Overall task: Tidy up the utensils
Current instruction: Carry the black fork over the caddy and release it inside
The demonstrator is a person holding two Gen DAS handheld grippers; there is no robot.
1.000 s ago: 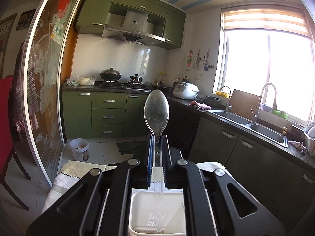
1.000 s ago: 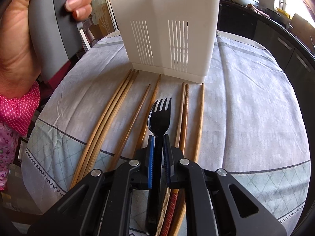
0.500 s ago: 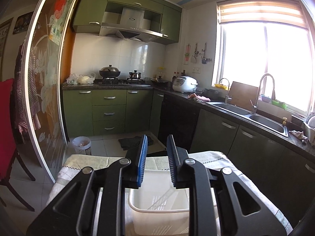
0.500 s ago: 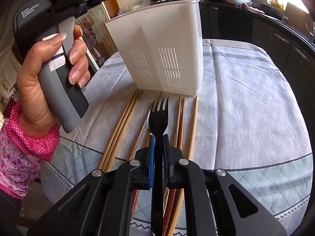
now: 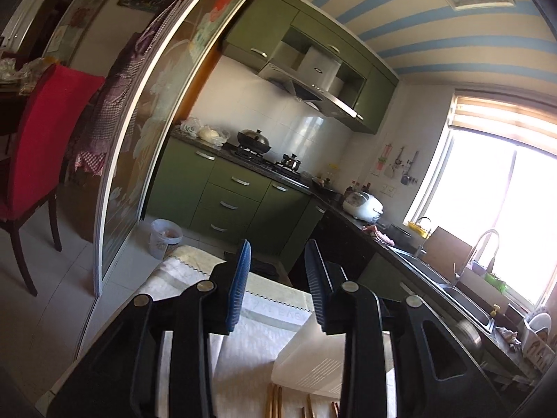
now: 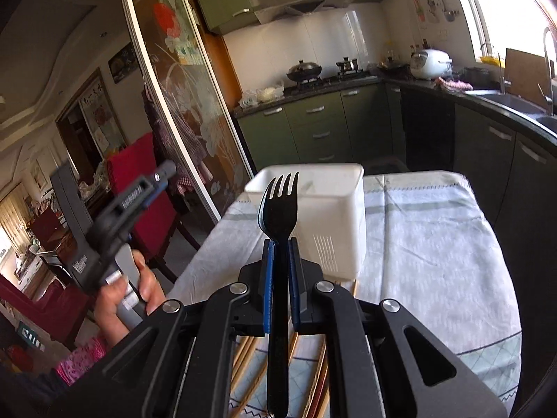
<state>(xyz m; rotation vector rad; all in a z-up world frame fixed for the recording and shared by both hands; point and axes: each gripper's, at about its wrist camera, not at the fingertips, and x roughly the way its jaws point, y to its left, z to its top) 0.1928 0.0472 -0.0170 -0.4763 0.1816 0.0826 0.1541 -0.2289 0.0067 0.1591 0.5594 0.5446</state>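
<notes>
The right gripper (image 6: 279,271) is pinching the black fork (image 6: 279,205) above the chopsticks (image 6: 247,351) waiting in front of the white holder (image 6: 343,205), while the left gripper (image 5: 277,278) is spreading empty beside it

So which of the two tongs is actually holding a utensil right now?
The right tongs, clamped on the black fork; the left tongs are opening with nothing between them.

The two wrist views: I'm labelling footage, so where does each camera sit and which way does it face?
Left wrist: on the left tool, jaws opening and empty, facing the stove counter; only its fingers show.
Right wrist: on the right tool, shut on the black fork, facing the white caddy; the left hand shows.
Shared: caddy, chopsticks, rice cooker.
</notes>
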